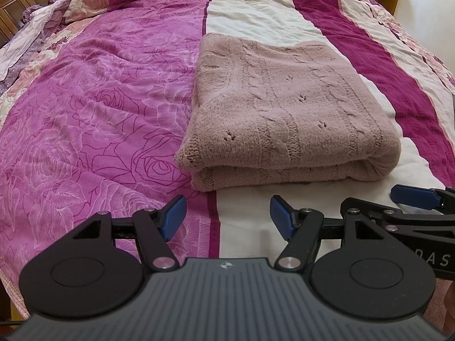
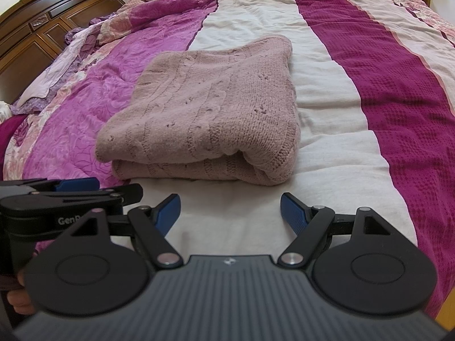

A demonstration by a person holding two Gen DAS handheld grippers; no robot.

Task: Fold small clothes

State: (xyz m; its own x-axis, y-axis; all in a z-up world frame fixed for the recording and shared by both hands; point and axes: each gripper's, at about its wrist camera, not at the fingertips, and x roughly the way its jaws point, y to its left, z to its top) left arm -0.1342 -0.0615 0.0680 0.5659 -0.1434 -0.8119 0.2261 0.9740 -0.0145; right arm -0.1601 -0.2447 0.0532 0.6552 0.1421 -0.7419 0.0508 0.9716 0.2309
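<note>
Both the left gripper [image 1: 227, 217] and the right gripper [image 2: 230, 213] stand with jaws apart and empty, just short of the near fold of a pink knitted sweater [image 1: 284, 108] lying folded on the bedspread [image 1: 99, 99]. It looks soft, thick, light and stretchy; the best hold is probably its near corners, pinching all layers.

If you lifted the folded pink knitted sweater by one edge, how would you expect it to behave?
The folded pink knitted sweater would probably droop and unfold, since its stacked layers lie loose. The thick, fuzzy knit looks grippy rather than slippery. Pushed, it would likely bunch up on the wrinkled bedcover.
</note>
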